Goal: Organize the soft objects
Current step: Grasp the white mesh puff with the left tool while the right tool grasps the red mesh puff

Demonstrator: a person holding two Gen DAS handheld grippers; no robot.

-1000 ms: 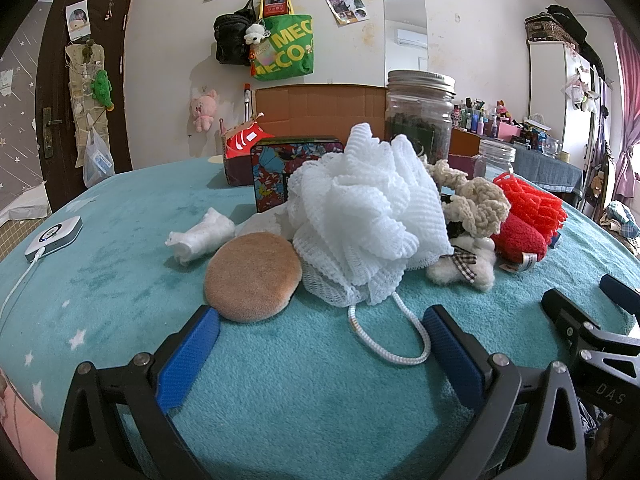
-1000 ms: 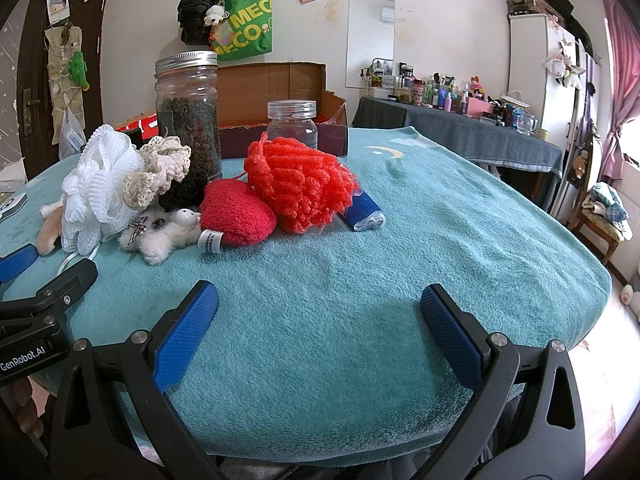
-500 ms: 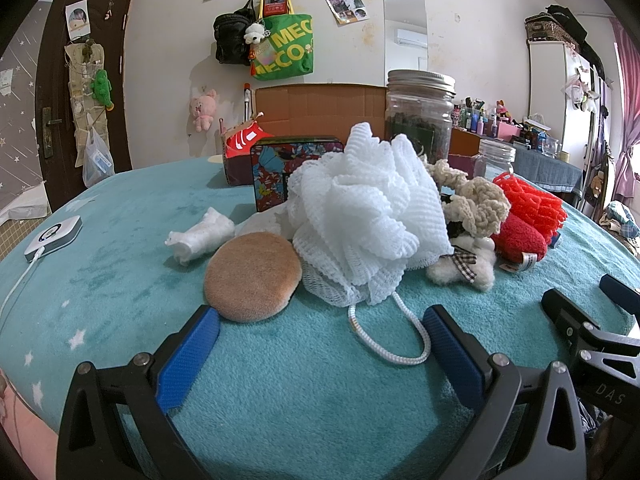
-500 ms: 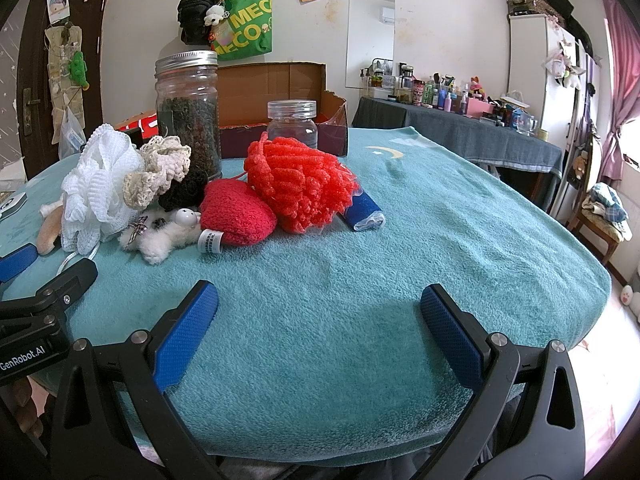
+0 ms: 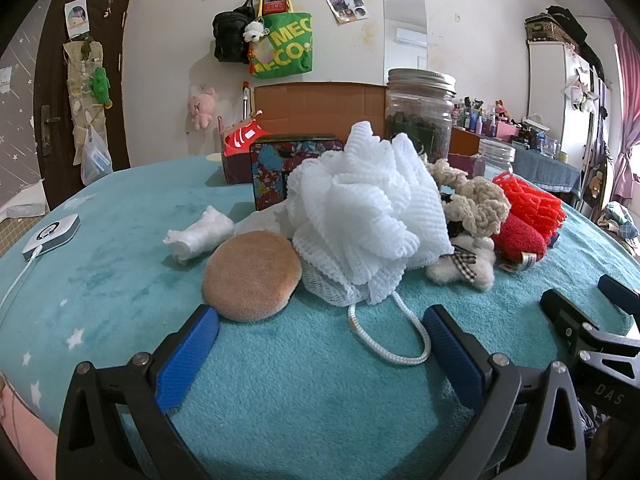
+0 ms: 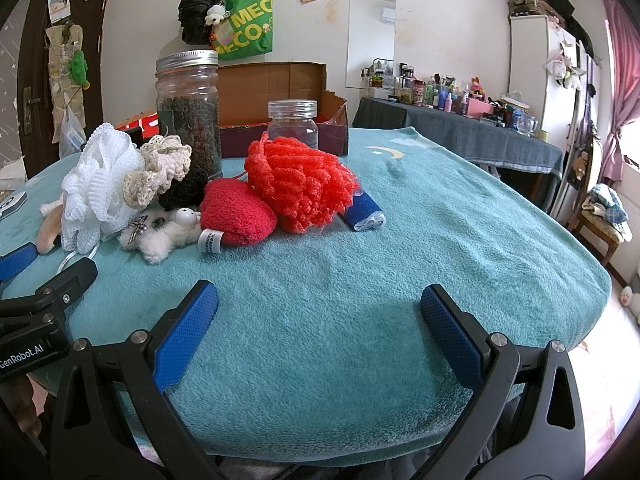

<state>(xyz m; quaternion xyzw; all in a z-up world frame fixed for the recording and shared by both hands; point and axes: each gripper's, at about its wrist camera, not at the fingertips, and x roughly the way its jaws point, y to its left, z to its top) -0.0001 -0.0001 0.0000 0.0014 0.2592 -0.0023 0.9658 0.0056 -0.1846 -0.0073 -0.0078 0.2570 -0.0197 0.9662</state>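
Observation:
A heap of soft things lies on the teal cloth. A white mesh bath pouf point(image 5: 368, 208) with a rope loop point(image 5: 392, 336) sits in the middle, also in the right wrist view point(image 6: 96, 184). A tan round puff point(image 5: 252, 274) lies left of it, a rolled white cloth point(image 5: 200, 234) behind. A beige crochet piece point(image 5: 476, 200), a small plush bear point(image 5: 460, 266), a red plush heart point(image 6: 236, 212), a red fluffy bundle point(image 6: 300, 184) and a blue roll point(image 6: 364, 214) lie to the right. My left gripper point(image 5: 320, 352) is open just before the puff and loop. My right gripper point(image 6: 320, 328) is open over bare cloth.
A tall glass jar with dark contents point(image 6: 188, 108), a small clear jar point(image 6: 293, 122), a patterned tin point(image 5: 296, 164) and a cardboard box point(image 6: 276, 80) stand behind the heap. A white device with a cable point(image 5: 52, 234) lies at far left. The table edge point(image 6: 592, 276) drops off at right.

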